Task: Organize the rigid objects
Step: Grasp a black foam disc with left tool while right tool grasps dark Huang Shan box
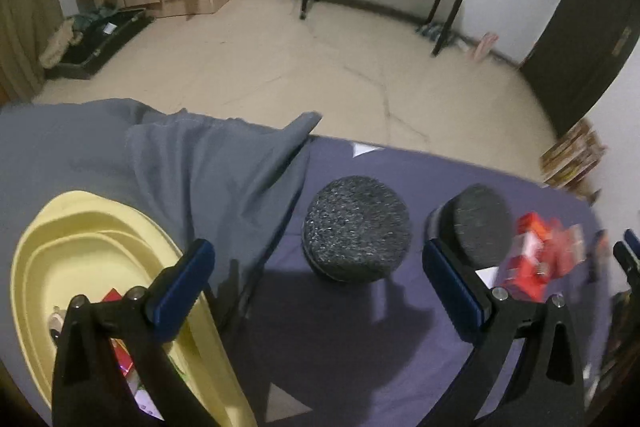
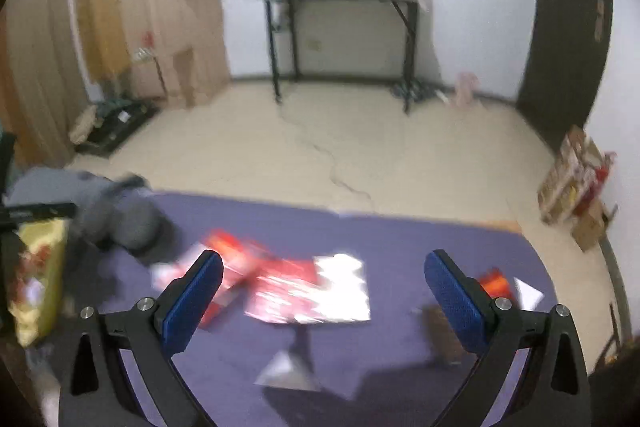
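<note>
Rigid objects, assorted, on a table (image 1: 360,347) under a purple cloth.

Nearest, left-wrist view: a pale yellow basin (image 1: 80,247) at the table's left end, seemingly two nested shells. Inside it, partly hidden by the left gripper (image 1: 320,283), lie a red box (image 1: 114,297) and other small packets too obscured to name. A grey cloth (image 1: 208,179) is draped just beside the basin, its fold running toward the far edge.

Left gripper: fingers (image 1: 180,287) spread fully wide, blue pads facing each other, gripping nothing. The left finger hangs over the basin's rim; whether it touches cannot be told.

Between the fingers, further back: a dark speckled round disc (image 1: 356,227) standing on the cloth. A second dark round piece (image 1: 480,223) sits just behind the right finger. To the right, blurred, a red-and-white carton (image 1: 532,259).

Right-wrist view, heavily blurred: right gripper (image 2: 324,291), fingers (image 2: 192,299) likewise fully apart and empty. Beyond them lie flat red-and-white packets (image 2: 304,287), a small orange-red item (image 2: 496,283) by the right finger, and white paper scraps (image 2: 288,371).

Farther off: cracked beige floor (image 2: 340,147), a black-legged side table (image 2: 340,27) against the white wall, wooden cabinets (image 2: 160,27) to its left, and a dark door (image 2: 572,27).
</note>
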